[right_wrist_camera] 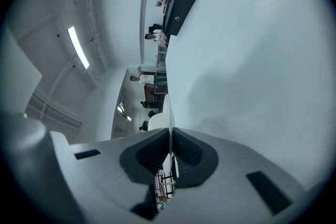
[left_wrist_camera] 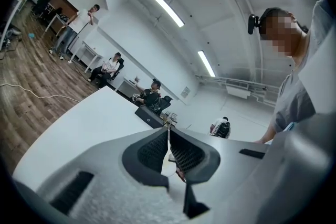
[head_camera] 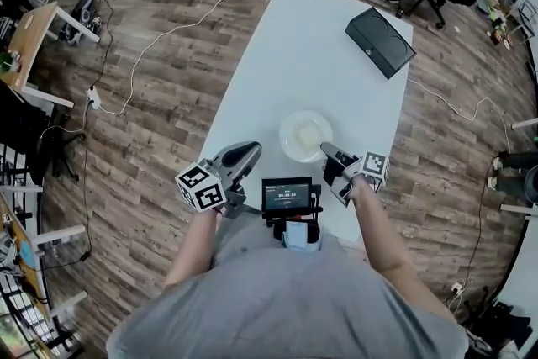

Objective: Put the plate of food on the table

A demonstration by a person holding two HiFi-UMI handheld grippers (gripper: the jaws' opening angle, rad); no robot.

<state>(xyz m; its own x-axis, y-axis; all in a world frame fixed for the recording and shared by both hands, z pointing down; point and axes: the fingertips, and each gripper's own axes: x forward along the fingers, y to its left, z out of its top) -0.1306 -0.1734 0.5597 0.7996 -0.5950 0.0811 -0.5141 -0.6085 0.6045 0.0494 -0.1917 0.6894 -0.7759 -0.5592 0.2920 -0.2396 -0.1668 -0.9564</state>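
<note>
Plate lies at the near end of the table, with the right gripper clamped on its thin rim. The left gripper is closed on nothing. The plate is probably stiff, light and slippery, so a one-sided rim pinch risks tilting the food.

No legible text; small screen digits too blurred to read.

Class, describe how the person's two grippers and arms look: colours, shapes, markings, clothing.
The left gripper and right gripper have light grey moulded shells tapering to two jaws lined with dark ribbed pads. Each carries a white cube with black square markers. The person wears a grey short-sleeved T-shirt.
</note>
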